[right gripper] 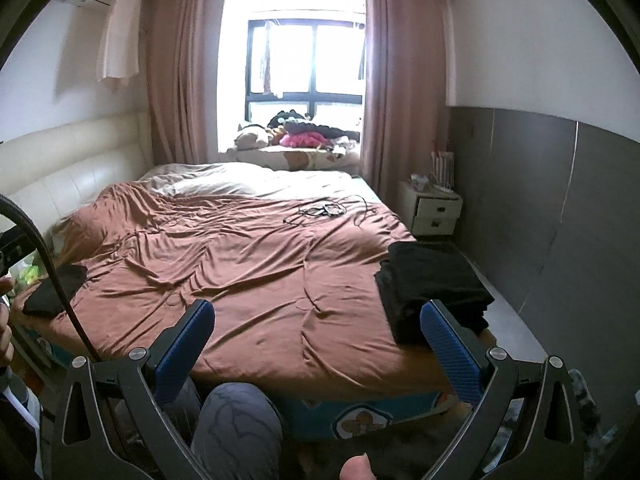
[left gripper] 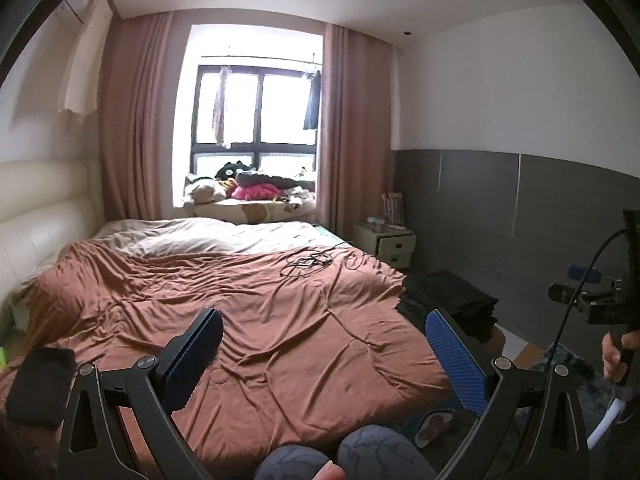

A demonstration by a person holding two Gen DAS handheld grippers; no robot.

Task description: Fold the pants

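A stack of folded black pants (right gripper: 434, 288) lies at the right edge of the bed; it also shows in the left wrist view (left gripper: 448, 300). Another dark garment (right gripper: 54, 290) lies at the bed's left near corner and shows in the left wrist view (left gripper: 38, 388). My left gripper (left gripper: 324, 360) is open and empty above the brown duvet (left gripper: 248, 308). My right gripper (right gripper: 316, 344) is open and empty above the bed's near edge, its right finger beside the black stack. The right gripper's body (left gripper: 592, 300) shows at the far right of the left wrist view.
Tangled black cables (right gripper: 328, 210) lie on the far part of the duvet. A white nightstand (right gripper: 434, 212) stands at the right of the bed by the grey wall. A cream headboard (right gripper: 60, 168) runs along the left. Toys and clothes fill the window sill (right gripper: 296, 136).
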